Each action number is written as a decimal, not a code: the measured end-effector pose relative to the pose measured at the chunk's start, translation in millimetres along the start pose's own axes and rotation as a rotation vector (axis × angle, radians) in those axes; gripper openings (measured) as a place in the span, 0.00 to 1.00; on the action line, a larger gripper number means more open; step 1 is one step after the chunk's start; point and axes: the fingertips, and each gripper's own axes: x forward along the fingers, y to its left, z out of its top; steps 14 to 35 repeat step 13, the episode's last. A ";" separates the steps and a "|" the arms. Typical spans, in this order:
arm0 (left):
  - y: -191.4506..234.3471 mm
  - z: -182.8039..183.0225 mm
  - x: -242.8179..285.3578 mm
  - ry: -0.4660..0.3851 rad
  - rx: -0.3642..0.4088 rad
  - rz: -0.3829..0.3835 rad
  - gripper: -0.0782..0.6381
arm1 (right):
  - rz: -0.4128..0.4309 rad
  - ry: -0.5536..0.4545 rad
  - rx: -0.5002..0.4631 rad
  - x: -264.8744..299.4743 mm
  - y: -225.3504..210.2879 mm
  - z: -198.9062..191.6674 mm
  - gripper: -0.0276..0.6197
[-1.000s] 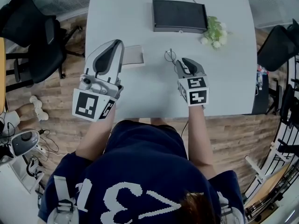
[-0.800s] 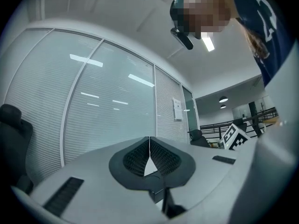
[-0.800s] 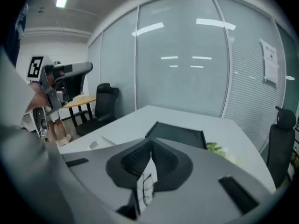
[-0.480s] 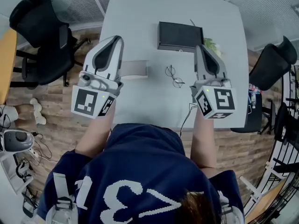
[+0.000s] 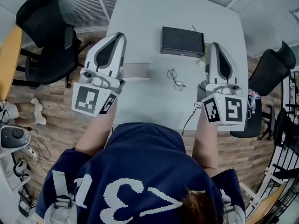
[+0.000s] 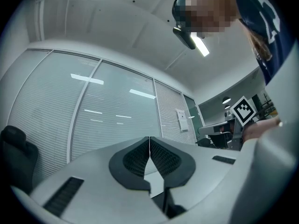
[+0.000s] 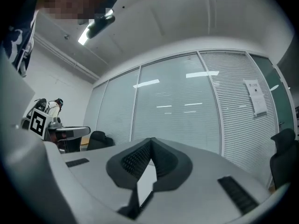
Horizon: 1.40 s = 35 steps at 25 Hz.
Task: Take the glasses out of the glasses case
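Note:
Thin wire-rimmed glasses (image 5: 175,78) lie unfolded on the white table (image 5: 154,13), free of both grippers. A flat grey glasses case (image 5: 137,71) lies to their left, partly hidden behind my left gripper (image 5: 115,36). That gripper is held high above the table's left side, shut and empty. My right gripper (image 5: 216,46) is raised to the right of the glasses, also shut and empty. In the left gripper view the left gripper (image 6: 149,139) points at glass walls, not the table. The right gripper (image 7: 150,141) in its own view does the same.
A black rectangular box (image 5: 182,42) lies at the back of the table. A small green plant (image 5: 202,59) peeks out beside the right gripper. Black office chairs stand at the left (image 5: 44,36) and the right (image 5: 268,69) of the table, on a wooden floor.
My right gripper was low at the glasses a second ago; it has lifted away and moved right, leaving them on the table. The left gripper has stayed raised.

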 end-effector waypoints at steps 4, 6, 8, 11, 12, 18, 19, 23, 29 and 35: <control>4.0 1.3 -5.1 -0.008 -0.002 0.000 0.13 | -0.005 -0.021 -0.010 -1.1 7.7 5.1 0.08; 5.5 -0.3 -8.8 -0.010 -0.006 0.001 0.13 | -0.020 -0.045 -0.022 -4.4 10.5 8.7 0.08; 6.8 -1.6 -10.0 -0.009 -0.008 0.003 0.13 | -0.032 -0.062 -0.034 -6.2 11.2 12.2 0.08; 8.7 -1.9 -10.6 -0.007 -0.013 0.006 0.13 | -0.041 -0.072 -0.041 -6.8 12.1 15.0 0.08; 9.2 -1.8 -11.0 -0.008 -0.017 0.006 0.13 | -0.043 -0.076 -0.043 -7.1 12.6 15.8 0.08; 9.6 -1.6 -11.3 -0.008 -0.022 0.007 0.13 | -0.045 -0.079 -0.044 -7.4 13.1 16.7 0.08; 9.6 -1.6 -11.3 -0.008 -0.022 0.007 0.13 | -0.045 -0.079 -0.044 -7.4 13.1 16.7 0.08; 9.6 -1.6 -11.3 -0.008 -0.022 0.007 0.13 | -0.045 -0.079 -0.044 -7.4 13.1 16.7 0.08; 9.6 -1.6 -11.3 -0.008 -0.022 0.007 0.13 | -0.045 -0.079 -0.044 -7.4 13.1 16.7 0.08; 9.6 -1.6 -11.3 -0.008 -0.022 0.007 0.13 | -0.045 -0.079 -0.044 -7.4 13.1 16.7 0.08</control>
